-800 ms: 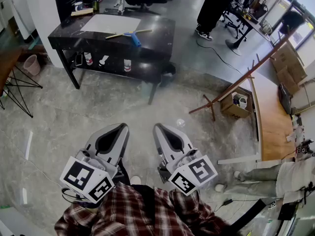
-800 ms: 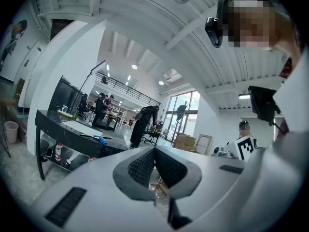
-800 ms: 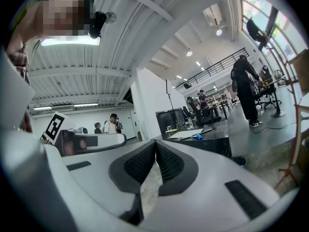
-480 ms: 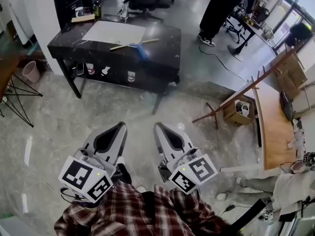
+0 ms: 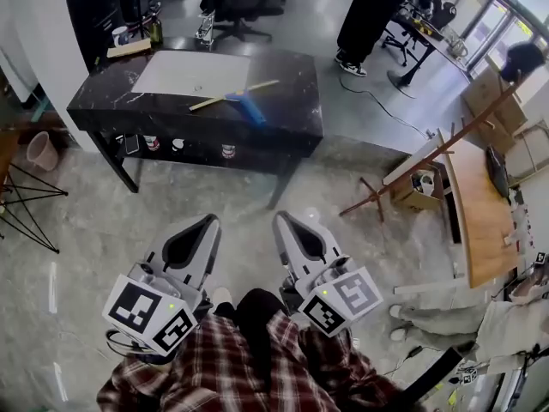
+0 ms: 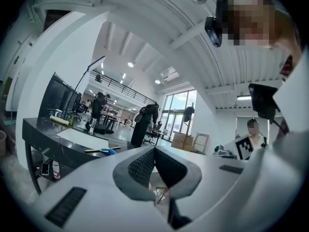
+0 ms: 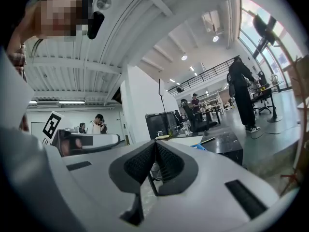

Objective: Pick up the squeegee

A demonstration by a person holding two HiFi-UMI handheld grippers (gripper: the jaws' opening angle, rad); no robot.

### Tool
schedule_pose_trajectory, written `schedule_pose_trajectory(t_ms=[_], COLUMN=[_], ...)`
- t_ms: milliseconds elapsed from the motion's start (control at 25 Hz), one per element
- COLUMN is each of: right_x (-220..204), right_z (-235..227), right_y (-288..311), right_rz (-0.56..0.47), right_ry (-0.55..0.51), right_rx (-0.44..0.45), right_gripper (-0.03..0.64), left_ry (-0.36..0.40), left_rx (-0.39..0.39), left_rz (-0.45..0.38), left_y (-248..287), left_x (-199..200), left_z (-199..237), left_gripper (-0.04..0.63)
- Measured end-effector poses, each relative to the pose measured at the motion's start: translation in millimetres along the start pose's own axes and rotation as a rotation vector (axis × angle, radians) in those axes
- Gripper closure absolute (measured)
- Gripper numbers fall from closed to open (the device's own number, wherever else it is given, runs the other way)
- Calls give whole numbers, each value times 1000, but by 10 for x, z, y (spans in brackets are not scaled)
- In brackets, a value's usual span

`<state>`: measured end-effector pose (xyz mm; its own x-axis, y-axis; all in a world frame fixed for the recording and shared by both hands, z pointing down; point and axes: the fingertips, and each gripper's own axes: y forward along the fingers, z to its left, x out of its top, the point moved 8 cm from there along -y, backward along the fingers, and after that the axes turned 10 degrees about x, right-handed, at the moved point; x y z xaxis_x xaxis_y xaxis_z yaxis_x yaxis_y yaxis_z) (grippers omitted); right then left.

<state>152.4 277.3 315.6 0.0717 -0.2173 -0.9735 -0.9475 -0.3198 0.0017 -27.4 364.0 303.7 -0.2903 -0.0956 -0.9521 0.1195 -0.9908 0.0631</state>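
Head view is showing the left gripper (image 5: pixel 208 223) and the right gripper (image 5: pixel 281 221) side by side, both pointing level toward the counter (image 5: pixel 296 80). Left gripper view is showing its jaws meeting pad to pad with nothing between them. Right gripper view is showing the same: jaws closed and empty.

The squeegee (image 5: pixel 238 98) is lying flat on the counter, well ahead of both sets of jaws and well apart from them, with open floor (image 5: pixel 129 204) lying between. Its blue head (image 5: pixel 253 110) is lying on the side nearer the jaws, and its handle (image 5: pixel 214 101) is running across the counter top beside a white sheet (image 5: pixel 193 74).

Judged step: approach, with no grasp under way. The next move is calling for three things:
- closing the gap to the counter
- opening one set of jaws ahead of contact
- lining those jaws across the handle so that the pads are closing on its narrow sides
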Motion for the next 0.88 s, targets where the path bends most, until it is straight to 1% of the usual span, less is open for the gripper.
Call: schedule_pose_trajectory(t_ms=[200, 480, 720, 880], right_x=[-45, -49, 62, 181], right_z=[-108, -416, -865, -1313], right_y=[176, 465, 738, 945], right_rz=[19, 37, 33, 22], right_ry=[15, 24, 29, 28], right_rx=[-46, -60, -45, -48], right_gripper=[604, 604, 604, 604], left_ry=[-27, -58, -56, -36], left_rx=[-29, -33, -24, -31], left_rz=[23, 30, 39, 41], left_y=[199, 568, 1079, 1574], left_x=[4, 26, 110, 206], left_z=[216, 445, 571, 654], left_gripper=[584, 584, 584, 585])
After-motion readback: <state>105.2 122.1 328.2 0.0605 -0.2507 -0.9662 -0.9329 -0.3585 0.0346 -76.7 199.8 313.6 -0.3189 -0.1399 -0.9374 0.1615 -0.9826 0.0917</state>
